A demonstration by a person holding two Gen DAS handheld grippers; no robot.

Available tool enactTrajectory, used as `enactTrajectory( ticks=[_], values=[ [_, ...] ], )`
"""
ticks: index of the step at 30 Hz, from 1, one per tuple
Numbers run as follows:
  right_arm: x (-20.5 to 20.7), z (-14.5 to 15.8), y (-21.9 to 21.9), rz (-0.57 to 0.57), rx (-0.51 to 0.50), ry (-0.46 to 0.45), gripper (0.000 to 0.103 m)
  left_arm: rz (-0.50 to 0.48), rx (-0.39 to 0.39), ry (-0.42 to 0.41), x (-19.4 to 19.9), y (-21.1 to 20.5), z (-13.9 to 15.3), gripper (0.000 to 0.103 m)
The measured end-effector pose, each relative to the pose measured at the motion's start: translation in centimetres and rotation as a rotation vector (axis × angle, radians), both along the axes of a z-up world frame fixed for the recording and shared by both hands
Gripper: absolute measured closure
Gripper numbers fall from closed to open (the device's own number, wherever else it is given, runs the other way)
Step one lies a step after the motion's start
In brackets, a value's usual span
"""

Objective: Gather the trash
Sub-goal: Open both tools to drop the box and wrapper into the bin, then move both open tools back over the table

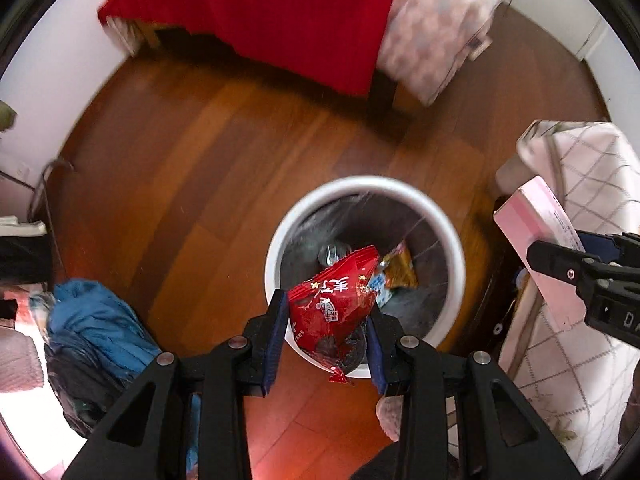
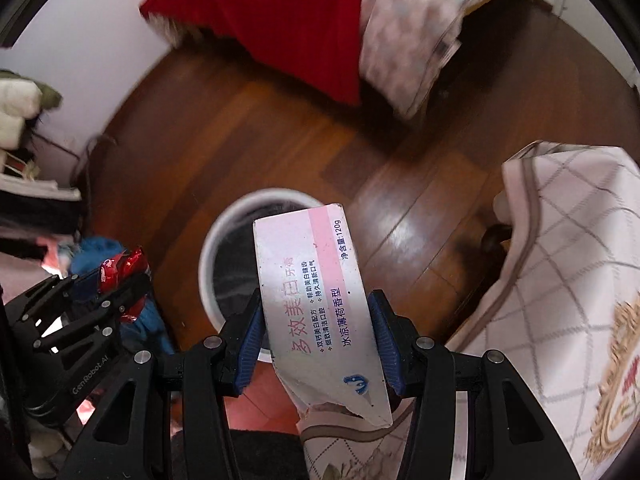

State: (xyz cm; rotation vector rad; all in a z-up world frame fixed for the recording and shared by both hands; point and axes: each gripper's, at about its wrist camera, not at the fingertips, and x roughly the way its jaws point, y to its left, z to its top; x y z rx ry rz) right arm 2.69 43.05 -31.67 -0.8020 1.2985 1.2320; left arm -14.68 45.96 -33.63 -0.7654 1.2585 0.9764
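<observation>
Trash fills both claws: the left claw (image 1: 326,322) pinches a crumpled red foil snack wrapper (image 1: 334,300) at lower centre above the round white wastebasket (image 1: 452,280), while the right claw (image 2: 316,338) clamps a white-and-pink cardboard toothpaste box (image 2: 316,300) at lower centre.

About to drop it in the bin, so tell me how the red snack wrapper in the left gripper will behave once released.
The red snack wrapper looks crumpled and creased, so probably floppy and very light. It may flutter rather than fall straight. It hangs over the near rim of the white bin, so it could catch there.
</observation>
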Motion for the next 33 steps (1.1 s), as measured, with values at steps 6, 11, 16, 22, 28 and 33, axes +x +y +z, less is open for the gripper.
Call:
enactTrajectory(
  ticks=[6,11,16,22,28,33],
  values=[
    [-0.5,-5.7,2.9,0.003,-0.125,0.003,0.05,-0.006,-0.107,0.015,0.5,1.8,-4.1,0.071],
    [-0.5,-8.1,4.4,0.011,-0.17,0.01,0.05,0.0,-0.135,-0.006,0.4,2.1,-4.1,0.067],
    [-0.5,-9.0,4.9,0.026,-0.178,0.053,0.049,0.032,-0.144,0.011,-0.3,2.2,-4.3,0.064],
    [-0.6,-8.5,4.3,0.051,-0.168,0.064,0.034,0.073,-0.133,-0.01,-1.5,2.0,-3.4,0.016],
    [-0.8,-6.8,2.9,0.07,-0.133,-0.007,0.0,0.088,-0.096,-0.002,-2.3,1.2,-1.9,0.008],
    [-1.0,-5.5,1.4,0.085,-0.117,-0.077,0.0,0.092,-0.067,0.0,-2.8,0.3,-0.7,0.008]
  ],
)
